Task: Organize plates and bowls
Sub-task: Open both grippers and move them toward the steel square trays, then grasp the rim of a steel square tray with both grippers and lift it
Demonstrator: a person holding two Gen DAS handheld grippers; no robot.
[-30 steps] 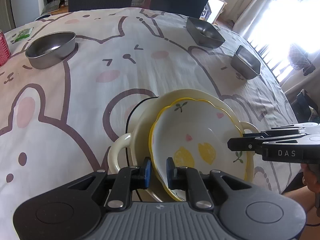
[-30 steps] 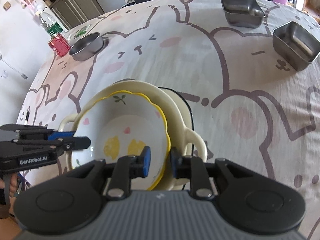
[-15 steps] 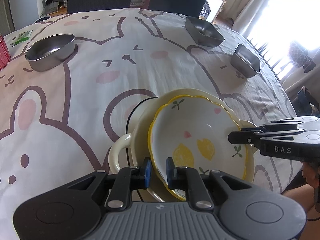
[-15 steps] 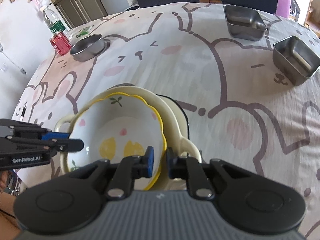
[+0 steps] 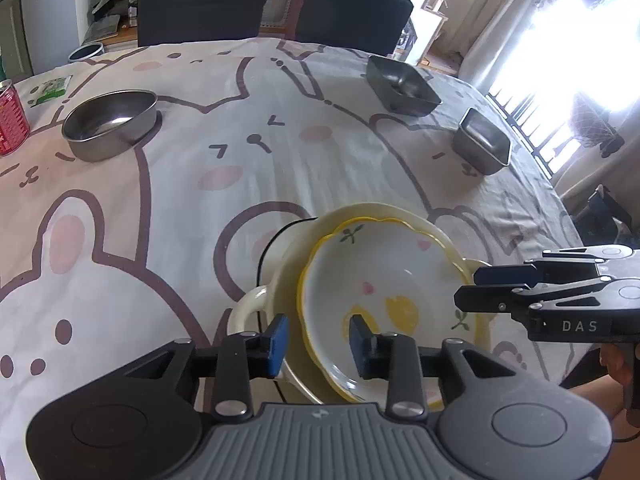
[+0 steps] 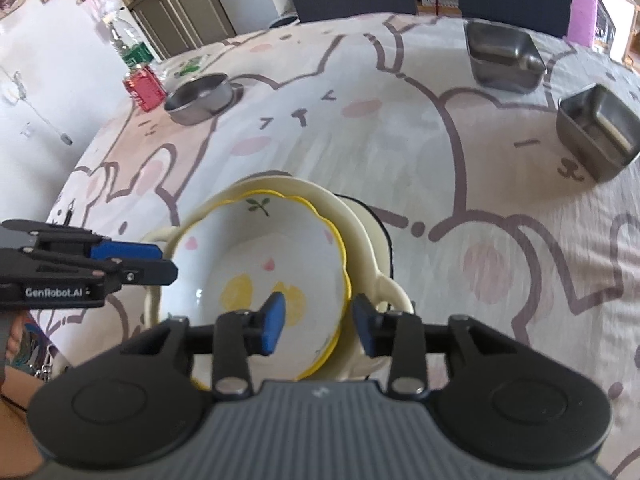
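**Inspector A:** We find the yellow-rimmed bowl (image 5: 384,300) seated inside the cream two-handled dish (image 5: 280,280), near the front edge of the table (image 5: 160,200), which is covered by a bunny-print cloth. Do we agree on the left gripper (image 5: 318,344)?

**Inspector B:** We do. Its jaws have just been opening. The blue pads stand on either side of the bowl's near rim with a gap on each side, so we record it as released, pressing on nothing.

**Inspector A:** And the right gripper (image 6: 318,326)?

**Inspector B:** The same finding. Its jaws have just been opening too. In the right wrist view one pad sits over the bowl's inside and the other outside the rim, both clear of it. We see it holding nothing.

**Inspector A:** Other items?

**Inspector B:** We note a round steel bowl (image 5: 110,124) far left beside a red can (image 5: 12,120), and two square steel containers (image 5: 402,86) (image 5: 484,146) far right, all well apart from the stacked pair. Two dark chairs (image 5: 200,4) stand behind the table.
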